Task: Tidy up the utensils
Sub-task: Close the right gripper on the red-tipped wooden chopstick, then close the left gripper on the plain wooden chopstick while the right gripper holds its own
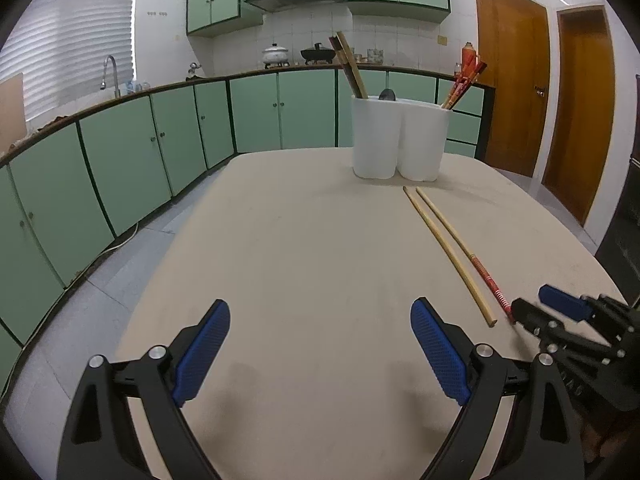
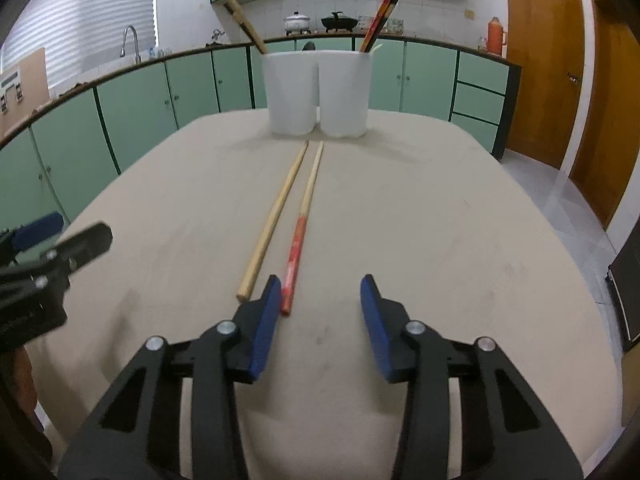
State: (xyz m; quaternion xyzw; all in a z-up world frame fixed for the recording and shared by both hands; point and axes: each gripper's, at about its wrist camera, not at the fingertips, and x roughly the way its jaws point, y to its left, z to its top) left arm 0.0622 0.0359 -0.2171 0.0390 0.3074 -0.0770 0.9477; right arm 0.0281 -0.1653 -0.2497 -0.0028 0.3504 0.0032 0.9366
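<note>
While both grippers hover low over the table [image 2: 460, 208]:
Holder [image 2: 320, 92]: far end, upright (chopsticks inside).
Left gripper [image 1: 320, 344]: jaws spread, empty.
Right gripper [image 2: 318, 320]: jaws part-spread, nothing pinched.
Chopsticks: plain one [image 2: 276, 216] and red one [image 2: 298, 240] side by side, red end beside the right gripper's left pad [image 2: 264, 328].

Beige table top [image 1: 312, 240] in the foreground. Far side: curved run of pale green cabinet doors [image 1: 160, 140] under a dark counter edge. Far left, chrome tap [image 1: 110, 74]. White lidded pot [image 1: 275, 55] and black wok [image 1: 318, 54] on counter. Right: brown wooden doors [image 1: 516, 80].
</note>
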